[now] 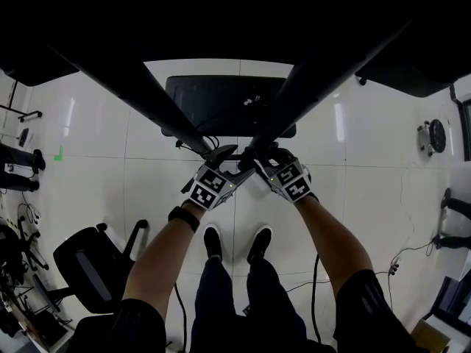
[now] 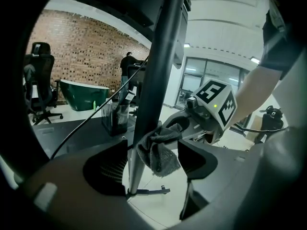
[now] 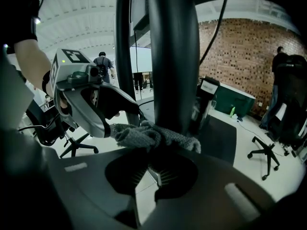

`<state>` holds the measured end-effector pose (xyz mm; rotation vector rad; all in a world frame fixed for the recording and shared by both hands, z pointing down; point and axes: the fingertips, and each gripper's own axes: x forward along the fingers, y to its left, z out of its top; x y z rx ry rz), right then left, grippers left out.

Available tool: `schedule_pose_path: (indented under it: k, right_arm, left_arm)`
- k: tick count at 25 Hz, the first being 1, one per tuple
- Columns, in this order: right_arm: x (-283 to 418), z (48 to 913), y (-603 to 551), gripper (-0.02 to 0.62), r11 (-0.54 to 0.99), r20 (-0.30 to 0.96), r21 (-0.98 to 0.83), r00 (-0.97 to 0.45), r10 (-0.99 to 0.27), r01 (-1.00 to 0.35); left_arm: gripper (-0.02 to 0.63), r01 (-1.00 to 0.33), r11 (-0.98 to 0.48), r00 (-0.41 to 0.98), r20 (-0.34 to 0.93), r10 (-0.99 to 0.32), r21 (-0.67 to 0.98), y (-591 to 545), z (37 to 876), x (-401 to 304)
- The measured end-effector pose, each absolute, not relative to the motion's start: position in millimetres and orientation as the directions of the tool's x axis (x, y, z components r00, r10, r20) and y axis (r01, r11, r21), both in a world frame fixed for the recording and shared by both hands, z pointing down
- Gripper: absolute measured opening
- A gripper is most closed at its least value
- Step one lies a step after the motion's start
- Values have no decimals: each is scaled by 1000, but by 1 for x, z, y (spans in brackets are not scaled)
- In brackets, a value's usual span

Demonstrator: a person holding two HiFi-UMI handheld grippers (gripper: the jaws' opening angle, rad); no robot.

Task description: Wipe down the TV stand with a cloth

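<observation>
Grey knitted cloth (image 3: 144,137), clenched in the right gripper (image 3: 152,169), wraps the black upright stand pole (image 3: 172,56) straight ahead of its jaws; left gripper (image 2: 152,171) gapes opposite.

White glossy tile floor (image 1: 96,175), strip-light glare. Red brick wall (image 2: 81,47). 1 black office chair (image 1: 88,267); dark green bathtub (image 2: 86,94).

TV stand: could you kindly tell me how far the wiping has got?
Done: nothing reads as wiped; the dark surfaces show no difference. In hand: the right gripper pinches the grey cloth against one upright pole, while the left gripper has its jaws open at the same pole. Left, likely: the other pole and the dark base plate below.
</observation>
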<state>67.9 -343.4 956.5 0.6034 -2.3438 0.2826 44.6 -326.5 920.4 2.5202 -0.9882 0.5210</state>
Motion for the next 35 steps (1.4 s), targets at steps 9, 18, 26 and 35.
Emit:
schedule_pose_path:
  k: [9,18,26,35]
  right_arm:
    - [74,983,-334,34,787,667,-139,-644,-375,-601]
    - [49,853,-288,34,809,489,-170,-761,-426,-563]
    - [27,713,-218,34,802,369,-200,-802,-470,-562]
    - [29,570,-142,34,761,213,-199,-786,-581,-617]
  left_arm:
    - [353,-689,-691,698,462,-548,221,-317,927,51]
    - [353,-666,-720,731,365,-577,197,-259,833,37]
    - [353,-657,-744,751,197,-631,120,-190,681,1]
    - [353,-649,-761,758,80,-647,-9,-119,555,-48]
